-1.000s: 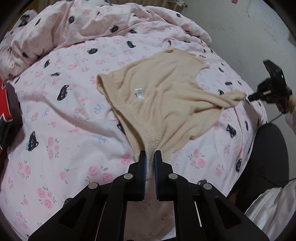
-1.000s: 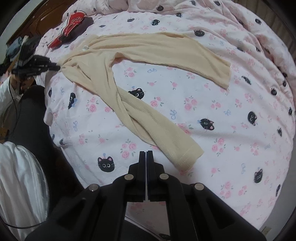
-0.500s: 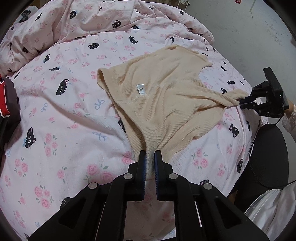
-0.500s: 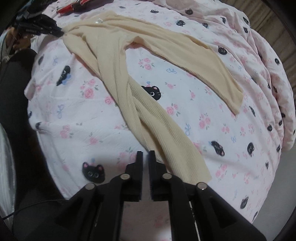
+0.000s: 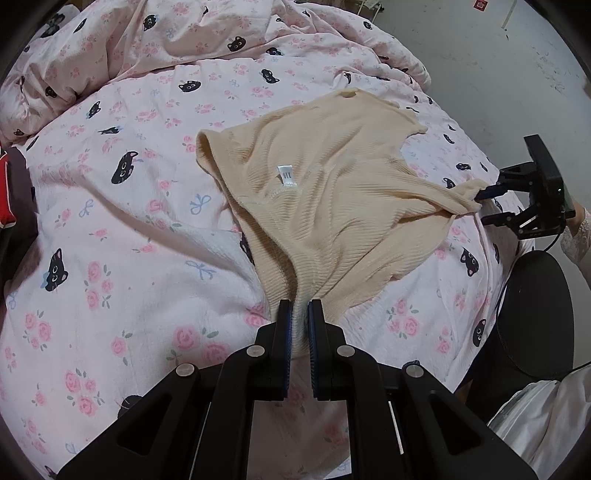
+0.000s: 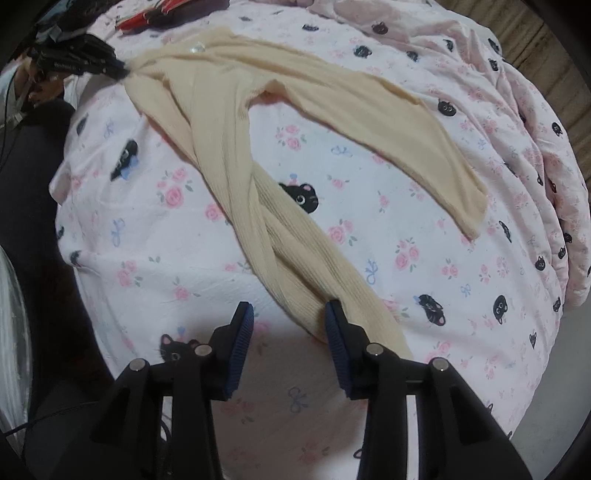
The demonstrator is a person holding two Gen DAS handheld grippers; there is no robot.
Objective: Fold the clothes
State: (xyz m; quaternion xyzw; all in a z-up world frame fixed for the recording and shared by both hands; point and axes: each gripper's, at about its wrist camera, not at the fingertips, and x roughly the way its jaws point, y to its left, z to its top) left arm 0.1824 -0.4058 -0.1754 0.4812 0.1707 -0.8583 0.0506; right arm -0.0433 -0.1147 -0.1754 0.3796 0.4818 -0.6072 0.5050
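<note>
A cream ribbed top [image 5: 332,206] lies spread on the pink cat-print bedsheet [image 5: 110,258], with a white label [image 5: 286,175] facing up. My left gripper [image 5: 299,314] is shut on a bunched edge of the top near the bed's front. One long sleeve [image 6: 295,266] runs twisted toward my right gripper [image 6: 290,310]. Its jaws are opening, and the sleeve's end lies between them against the right pad without being pinched. In the left wrist view the right gripper [image 5: 482,206] sits at the sleeve's tip. The left gripper [image 6: 118,70] shows far off, at the garment's corner.
A crumpled matching duvet [image 5: 184,37] is heaped along the back of the bed. A red and black object [image 6: 147,18] lies at the bed's far edge. The person's dark-clad leg [image 5: 535,306] and white cloth [image 5: 546,424] are beside the bed; grey floor [image 5: 480,55] lies beyond.
My right gripper came down over the sleeve's end and its jaws went from shut to open. The left gripper kept its hold and stayed put.
</note>
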